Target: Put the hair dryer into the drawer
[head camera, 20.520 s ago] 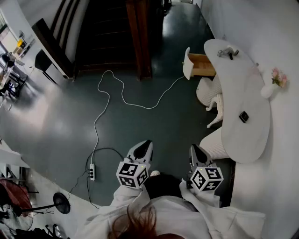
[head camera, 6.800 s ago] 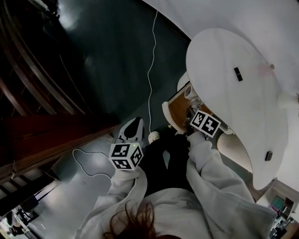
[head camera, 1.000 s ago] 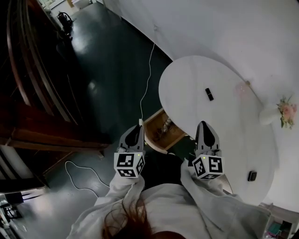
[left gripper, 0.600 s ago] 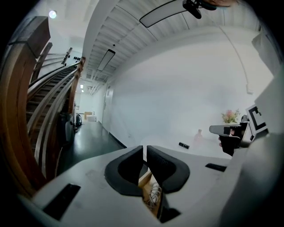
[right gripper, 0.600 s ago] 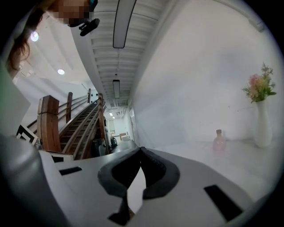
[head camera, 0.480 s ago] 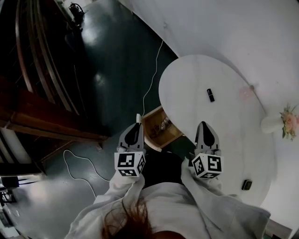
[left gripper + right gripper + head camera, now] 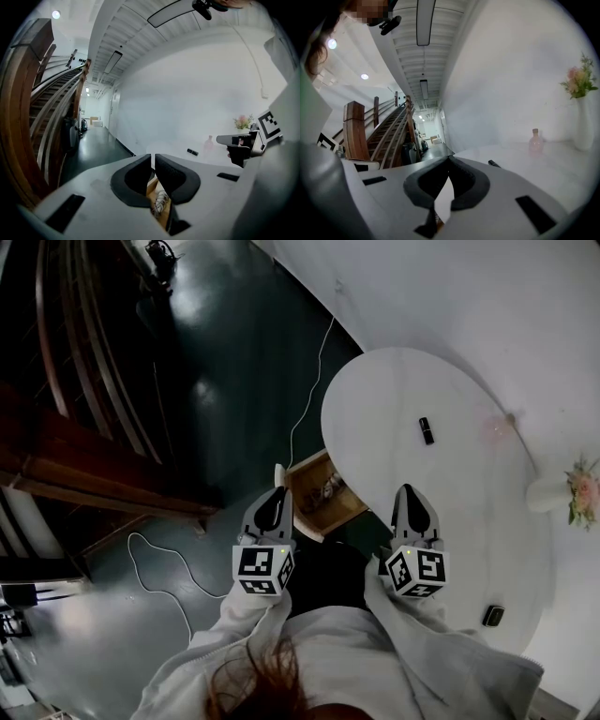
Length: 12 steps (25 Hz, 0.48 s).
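Note:
The wooden drawer (image 7: 306,475) stands pulled out from under the white oval table (image 7: 441,484). The hair dryer (image 7: 330,488) with its coiled cord lies inside it. In the left gripper view the dryer's cord (image 7: 160,203) shows in the drawer (image 7: 151,187) just below the jaws. My left gripper (image 7: 277,491) (image 7: 153,156) hovers by the drawer's near left corner, shut and empty. My right gripper (image 7: 409,489) (image 7: 448,159) is over the table's near edge, right of the drawer, shut with nothing in it.
A small black item (image 7: 427,430) and a dark device (image 7: 492,616) lie on the table. A vase of pink flowers (image 7: 579,488) and a pink bottle (image 7: 536,139) stand near the wall. A white cable (image 7: 305,404) runs over the dark floor. A wooden staircase (image 7: 84,456) rises at left.
The head view has shifted slightly. Both grippers stay shut in about the same places before the open drawer, and the dryer lies still inside.

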{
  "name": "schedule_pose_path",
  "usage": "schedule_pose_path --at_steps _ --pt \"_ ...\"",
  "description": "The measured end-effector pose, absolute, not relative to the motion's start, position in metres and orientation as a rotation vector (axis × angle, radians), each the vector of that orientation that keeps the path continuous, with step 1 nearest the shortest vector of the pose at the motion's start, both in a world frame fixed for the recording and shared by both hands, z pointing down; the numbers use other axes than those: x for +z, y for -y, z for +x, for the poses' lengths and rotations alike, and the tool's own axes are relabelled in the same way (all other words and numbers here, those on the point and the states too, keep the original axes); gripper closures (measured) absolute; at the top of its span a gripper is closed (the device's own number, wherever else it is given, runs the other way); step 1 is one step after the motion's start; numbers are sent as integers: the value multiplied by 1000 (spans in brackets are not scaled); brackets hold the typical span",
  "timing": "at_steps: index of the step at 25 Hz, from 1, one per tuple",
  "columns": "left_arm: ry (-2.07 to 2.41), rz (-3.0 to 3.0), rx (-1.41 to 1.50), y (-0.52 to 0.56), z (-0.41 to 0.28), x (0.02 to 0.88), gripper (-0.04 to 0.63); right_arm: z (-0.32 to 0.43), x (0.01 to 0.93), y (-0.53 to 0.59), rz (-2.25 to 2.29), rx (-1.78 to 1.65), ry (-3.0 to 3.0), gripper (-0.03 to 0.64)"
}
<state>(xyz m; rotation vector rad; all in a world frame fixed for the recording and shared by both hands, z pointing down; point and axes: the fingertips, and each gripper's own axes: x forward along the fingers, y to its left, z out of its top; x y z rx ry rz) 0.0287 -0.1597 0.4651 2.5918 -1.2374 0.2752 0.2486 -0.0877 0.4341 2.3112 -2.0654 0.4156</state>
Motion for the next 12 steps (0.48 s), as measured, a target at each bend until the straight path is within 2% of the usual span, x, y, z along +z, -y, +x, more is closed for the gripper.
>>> schedule_pose_path --at_steps 12 --pt "1228 2578 277 162 20 468 561 240 438 89 2305 438 2055 568"
